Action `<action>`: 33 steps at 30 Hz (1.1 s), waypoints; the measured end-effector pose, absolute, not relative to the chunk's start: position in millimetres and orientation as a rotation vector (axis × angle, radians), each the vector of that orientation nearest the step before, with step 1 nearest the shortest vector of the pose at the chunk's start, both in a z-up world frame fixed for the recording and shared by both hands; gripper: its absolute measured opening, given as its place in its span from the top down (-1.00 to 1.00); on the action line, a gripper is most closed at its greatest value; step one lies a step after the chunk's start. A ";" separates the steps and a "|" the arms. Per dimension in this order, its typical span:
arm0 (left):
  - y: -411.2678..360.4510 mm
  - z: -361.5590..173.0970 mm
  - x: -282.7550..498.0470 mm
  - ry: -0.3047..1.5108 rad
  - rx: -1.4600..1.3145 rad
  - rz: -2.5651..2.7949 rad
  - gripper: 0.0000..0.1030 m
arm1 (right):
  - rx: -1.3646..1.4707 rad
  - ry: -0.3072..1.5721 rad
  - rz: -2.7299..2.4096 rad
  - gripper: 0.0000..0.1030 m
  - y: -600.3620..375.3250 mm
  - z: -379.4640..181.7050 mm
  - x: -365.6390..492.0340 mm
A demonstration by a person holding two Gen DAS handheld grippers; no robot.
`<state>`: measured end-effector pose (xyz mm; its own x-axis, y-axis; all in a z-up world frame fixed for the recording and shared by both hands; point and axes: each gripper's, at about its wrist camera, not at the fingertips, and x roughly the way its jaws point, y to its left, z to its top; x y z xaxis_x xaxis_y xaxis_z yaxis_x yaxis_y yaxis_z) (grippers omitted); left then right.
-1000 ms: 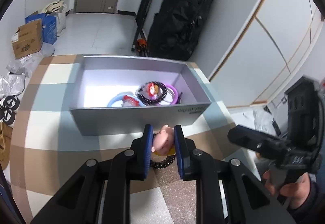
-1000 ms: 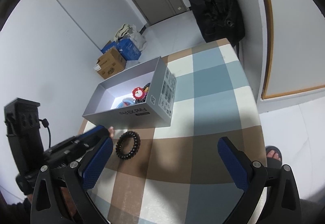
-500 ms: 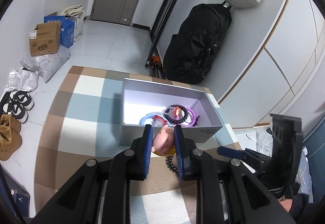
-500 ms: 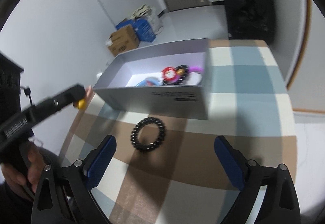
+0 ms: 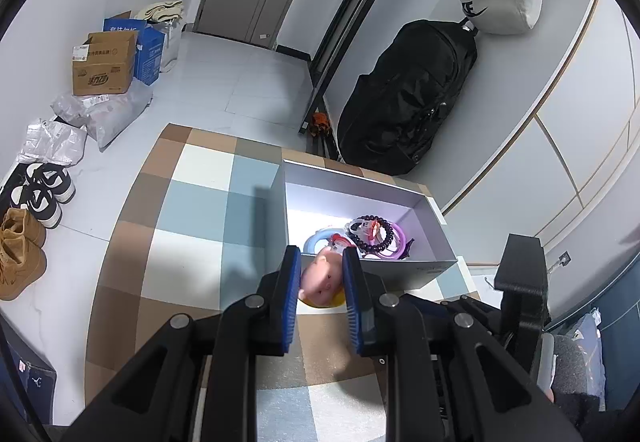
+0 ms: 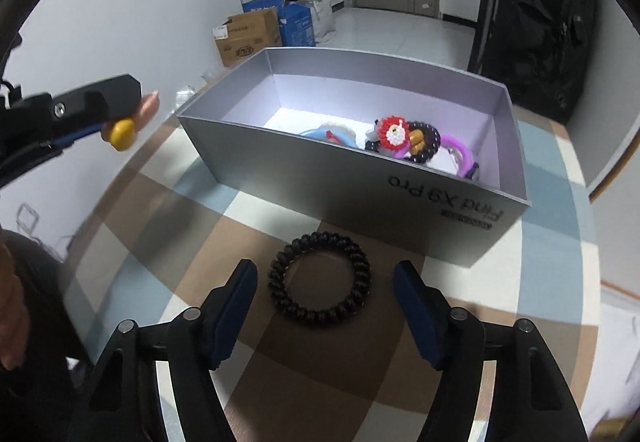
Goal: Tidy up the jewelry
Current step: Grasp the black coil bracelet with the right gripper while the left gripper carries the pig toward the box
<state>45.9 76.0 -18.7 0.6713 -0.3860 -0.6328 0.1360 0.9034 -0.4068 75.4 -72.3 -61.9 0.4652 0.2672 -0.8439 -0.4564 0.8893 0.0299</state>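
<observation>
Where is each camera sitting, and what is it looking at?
Left wrist: rides the left hand-held gripper, looking down over a pink doll-head charm at the open grey cardboard box.
Right wrist: rides the right hand-held gripper, closing around a black spiral hair tie; left hand-held gripper shows.
Both show the box.

Left wrist cam sits above its own jaws, tilted down across the checked counter [image 5: 192, 201] toward the grey box [image 5: 416, 274] and the far door — wide view, floor and walls included. Right wrist cam looks down more steeply and closer, box [image 6: 312, 169] filling mid-frame, black coil ring [image 6: 320, 282] just ahead between its jaws. Shared: box, counter, door, cardboard carton [image 5: 102, 67] — each view also catches the other gripper at its edge, left gripper [image 6: 96, 109] at frame left of the right view.
</observation>
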 end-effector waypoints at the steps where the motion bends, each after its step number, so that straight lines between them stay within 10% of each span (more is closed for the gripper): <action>1: 75.7 -18.8 46.3 0.785 -0.340 -0.300 0.69 | -0.221 0.991 0.446 -0.30 -71.0 -62.4 75.7; 11: 73.8 -19.8 45.5 0.796 -0.328 -0.301 0.69 | -0.224 0.993 0.437 0.06 -72.6 -63.6 78.3; 33: 72.4 -20.5 58.4 0.819 -0.371 -0.275 0.69 | 0.112 0.892 0.620 0.09 -102.2 -22.1 82.9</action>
<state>58.4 72.4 -20.5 0.6538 -0.3772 -0.6559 0.0955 0.9011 -0.4230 82.9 -102.2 -22.1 0.4665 0.5488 -0.6937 -0.4585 0.8207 0.3409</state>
